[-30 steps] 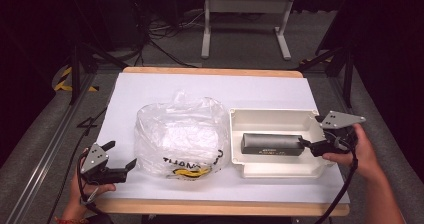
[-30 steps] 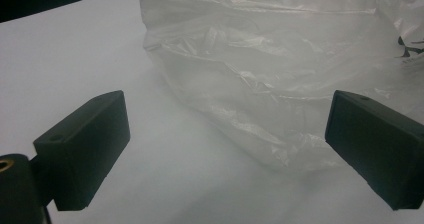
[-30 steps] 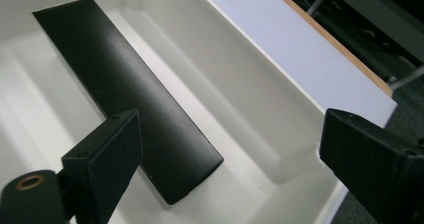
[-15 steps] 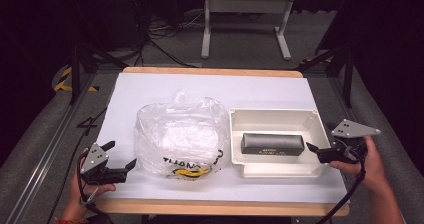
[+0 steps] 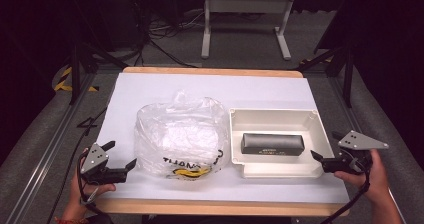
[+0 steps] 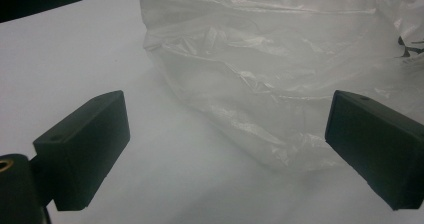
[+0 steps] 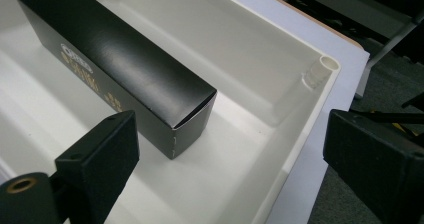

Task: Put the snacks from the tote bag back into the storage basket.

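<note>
— Lying inside the white tray [image 5: 274, 118] is a long black box [image 5: 272, 143]; it sits flat on the tray floor, lengthwise, nearer the tray's front wall than its back wall.

— And the right gripper [image 5: 318, 158]?

— Just outside the tray's right front corner, held by the right hand [image 5: 367, 173], pointing toward the tray. Its jaws are spread and have just been opening a little more, with nothing between them. In the right gripper view [image 7: 225, 169] the near end of the box [image 7: 120, 74] lies ahead of the left jaw, untouched, and the tray's rim [image 7: 320, 71] runs between the jaws.

— What about the left gripper [image 5: 120, 156]?

— Well left of the tray, near the front edge of the surface [image 5: 165, 86], in the left hand [image 5: 87, 186]. Its jaws are spread too, gripping nothing. It points at a crumpled clear plastic bag [image 5: 180, 134] that sits just left of the tray, touching or nearly touching the tray's left wall.

— Does the gripper touch the bag?

— No. In the left gripper view [image 6: 227, 149] the bag [image 6: 280, 59] lies just ahead of the jaws, close to the right one, apart from both.
</note>
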`<control>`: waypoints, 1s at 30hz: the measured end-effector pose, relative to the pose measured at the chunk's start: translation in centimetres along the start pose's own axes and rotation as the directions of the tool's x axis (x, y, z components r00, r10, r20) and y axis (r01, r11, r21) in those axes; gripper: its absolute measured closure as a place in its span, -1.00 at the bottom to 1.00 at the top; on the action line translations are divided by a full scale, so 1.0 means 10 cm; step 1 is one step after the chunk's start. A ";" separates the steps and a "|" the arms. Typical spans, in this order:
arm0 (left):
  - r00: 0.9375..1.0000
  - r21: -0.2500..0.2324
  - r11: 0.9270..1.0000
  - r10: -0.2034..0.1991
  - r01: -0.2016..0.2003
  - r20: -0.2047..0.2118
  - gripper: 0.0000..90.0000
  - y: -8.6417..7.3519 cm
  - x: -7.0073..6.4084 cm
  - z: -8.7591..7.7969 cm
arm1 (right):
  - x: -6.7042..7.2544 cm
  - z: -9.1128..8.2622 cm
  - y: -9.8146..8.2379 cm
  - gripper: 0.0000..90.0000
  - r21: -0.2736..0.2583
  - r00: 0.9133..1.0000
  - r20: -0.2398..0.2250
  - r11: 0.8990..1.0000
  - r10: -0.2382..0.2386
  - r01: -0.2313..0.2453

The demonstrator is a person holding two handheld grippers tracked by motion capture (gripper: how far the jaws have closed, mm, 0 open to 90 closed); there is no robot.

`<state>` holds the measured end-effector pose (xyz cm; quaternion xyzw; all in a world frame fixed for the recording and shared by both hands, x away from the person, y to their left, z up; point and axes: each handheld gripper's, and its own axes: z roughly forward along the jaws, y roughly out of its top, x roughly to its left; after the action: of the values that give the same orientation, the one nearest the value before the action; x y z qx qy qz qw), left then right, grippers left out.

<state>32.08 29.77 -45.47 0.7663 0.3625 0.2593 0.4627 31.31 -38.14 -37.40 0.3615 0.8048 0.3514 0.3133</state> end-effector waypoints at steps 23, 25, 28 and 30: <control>1.000 -0.007 1.000 0.000 0.000 -0.004 -0.89 0.00 0.00 -0.01 | 0.14 0.01 -0.35 -0.88 -0.074 0.996 0.065 0.996 0.062 -0.057; 1.000 -0.010 1.000 -0.004 0.003 -0.006 -0.89 0.00 0.00 -0.02 | 0.16 0.00 -0.37 -0.88 -0.083 0.994 0.081 0.995 0.067 -0.060; 1.000 -0.009 1.000 -0.002 0.002 -0.005 -0.89 0.00 0.00 -0.01 | 0.17 -0.01 -0.41 -0.89 -0.103 0.993 0.076 0.992 0.087 -0.079; 1.000 -0.009 1.000 -0.001 0.001 -0.005 -0.89 0.00 0.00 -0.02 | 0.18 -0.01 -0.44 -0.90 -0.109 0.993 0.078 0.991 0.089 -0.080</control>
<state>31.95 29.85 -45.43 0.7635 0.3630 0.2626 0.4652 28.70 -38.92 -41.25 0.3923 0.7553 0.3912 0.3500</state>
